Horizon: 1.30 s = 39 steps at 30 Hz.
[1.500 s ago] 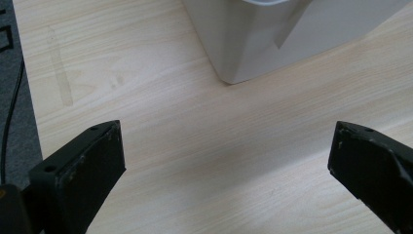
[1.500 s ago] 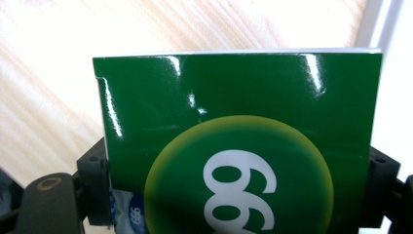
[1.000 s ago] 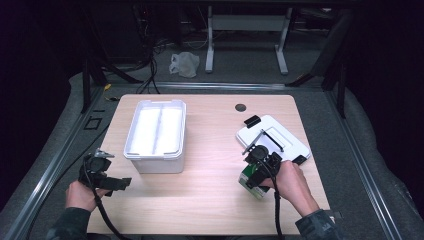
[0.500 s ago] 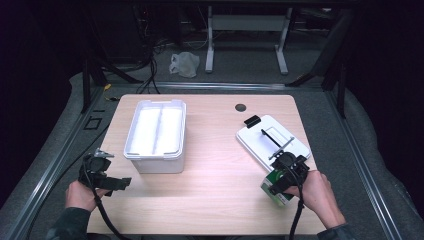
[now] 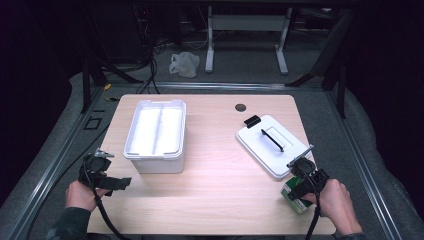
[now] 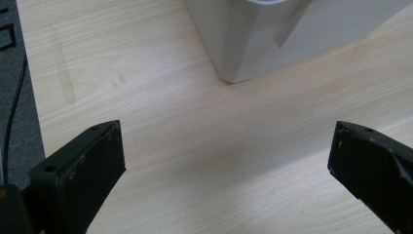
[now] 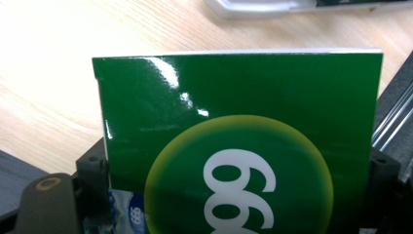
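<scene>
A green box with a yellow circle and white digits sits between the jaws of my right gripper, which is shut on it near the table's front right corner. In the high view the green box shows below the gripper body. Just behind it lies a white lid with a black handle. My left gripper stands open at the front left, its jaws wide apart over bare wood. A white tub stands beyond it, and its corner appears in the left gripper view.
A wooden table carries everything; a round cable hole lies at its back edge. Grey floor and metal rails surround the table, with a white bag on the floor behind. Cables trail from both grippers.
My right gripper has carried the green box from beside the lid's near edge to the right and toward the front corner. The left gripper has stayed put.
</scene>
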Each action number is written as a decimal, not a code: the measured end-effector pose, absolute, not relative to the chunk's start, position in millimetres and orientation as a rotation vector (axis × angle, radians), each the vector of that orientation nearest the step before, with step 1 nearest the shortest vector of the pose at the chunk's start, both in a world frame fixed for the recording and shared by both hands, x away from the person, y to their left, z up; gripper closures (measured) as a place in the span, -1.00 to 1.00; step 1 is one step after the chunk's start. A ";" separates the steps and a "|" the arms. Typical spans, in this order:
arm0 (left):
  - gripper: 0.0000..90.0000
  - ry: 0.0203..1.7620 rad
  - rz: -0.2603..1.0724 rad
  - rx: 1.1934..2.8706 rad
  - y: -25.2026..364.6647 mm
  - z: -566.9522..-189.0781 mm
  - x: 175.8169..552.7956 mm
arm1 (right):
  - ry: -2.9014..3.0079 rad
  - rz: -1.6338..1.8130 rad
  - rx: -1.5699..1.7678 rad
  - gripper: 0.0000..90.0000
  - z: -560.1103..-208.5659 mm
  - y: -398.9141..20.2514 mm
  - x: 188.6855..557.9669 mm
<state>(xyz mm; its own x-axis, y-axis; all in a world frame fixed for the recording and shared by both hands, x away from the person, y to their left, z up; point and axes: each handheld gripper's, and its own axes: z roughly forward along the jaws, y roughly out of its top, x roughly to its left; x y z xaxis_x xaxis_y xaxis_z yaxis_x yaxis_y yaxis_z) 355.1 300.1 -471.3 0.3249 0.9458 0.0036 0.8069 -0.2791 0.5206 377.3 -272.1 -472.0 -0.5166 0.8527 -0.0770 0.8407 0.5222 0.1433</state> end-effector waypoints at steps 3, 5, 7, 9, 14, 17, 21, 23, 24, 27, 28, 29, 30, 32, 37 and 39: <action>-1.00 1.547 0.440 2.169 300.0 -471.3 355.2 | 2.627 0.154 1.511 -0.66 -482.6 -280.0 381.1; -1.00 1.545 0.440 2.171 299.9 -471.1 354.9 | 2.614 0.142 1.526 -0.66 -487.5 -282.8 383.1; -1.00 1.547 0.440 2.171 299.9 -471.3 354.9 | 2.613 0.149 1.540 -0.66 -492.2 -285.6 384.6; -1.00 1.547 0.438 2.171 300.0 -471.5 355.0 | 2.624 0.127 1.549 -0.67 -494.9 -286.5 385.4; -1.00 1.546 0.426 2.172 300.2 -471.5 355.4 | 2.625 0.144 1.563 -0.73 -498.6 -287.5 386.6; -0.99 1.545 0.412 2.163 301.9 -469.8 354.7 | 2.615 0.175 1.582 -0.96 -491.8 -289.1 385.9; -0.96 1.547 0.381 2.154 304.7 -462.9 355.1 | 2.604 0.211 1.583 -1.00 -478.1 -290.7 383.3; -0.96 1.549 0.375 2.146 305.2 -460.0 355.6 | 2.588 0.218 1.569 -1.00 -472.1 -290.6 382.1; -0.96 1.547 0.373 2.143 305.5 -456.8 356.3 | 2.588 0.218 1.569 -1.00 -472.1 -290.6 382.1; -0.96 1.532 0.355 2.131 305.1 -441.4 359.7 | 2.569 0.223 1.558 -1.00 -463.1 -291.0 380.9; -0.96 1.532 0.355 2.131 305.1 -441.4 359.7 | 2.569 0.223 1.558 -1.00 -463.1 -291.0 380.9; -0.96 1.527 0.354 2.139 304.4 -437.5 361.0 | 2.562 0.219 1.562 -1.00 -461.3 -291.4 380.7; -0.96 1.522 0.356 2.140 303.8 -433.6 362.6 | 2.549 0.218 1.559 -1.00 -460.0 -291.8 380.1; -0.96 1.508 0.350 2.154 302.4 -424.0 366.6 | 2.537 0.226 1.561 -1.00 -456.9 -292.7 379.7; -0.92 1.455 0.351 2.203 292.1 -390.1 386.0 | 2.543 0.290 1.556 -1.00 -449.4 -291.4 378.4; -0.88 1.444 0.344 2.221 287.3 -380.8 395.8 | 2.545 0.301 1.546 -1.00 -447.1 -290.4 378.0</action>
<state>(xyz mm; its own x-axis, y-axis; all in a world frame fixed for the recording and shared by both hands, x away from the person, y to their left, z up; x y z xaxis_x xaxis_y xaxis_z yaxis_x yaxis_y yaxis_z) 395.8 287.3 -380.8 0.4158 0.9085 -0.0428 0.7918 -0.3384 0.5084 378.0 -290.4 -447.1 -0.4582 0.8886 -0.0228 0.8586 0.4491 0.2471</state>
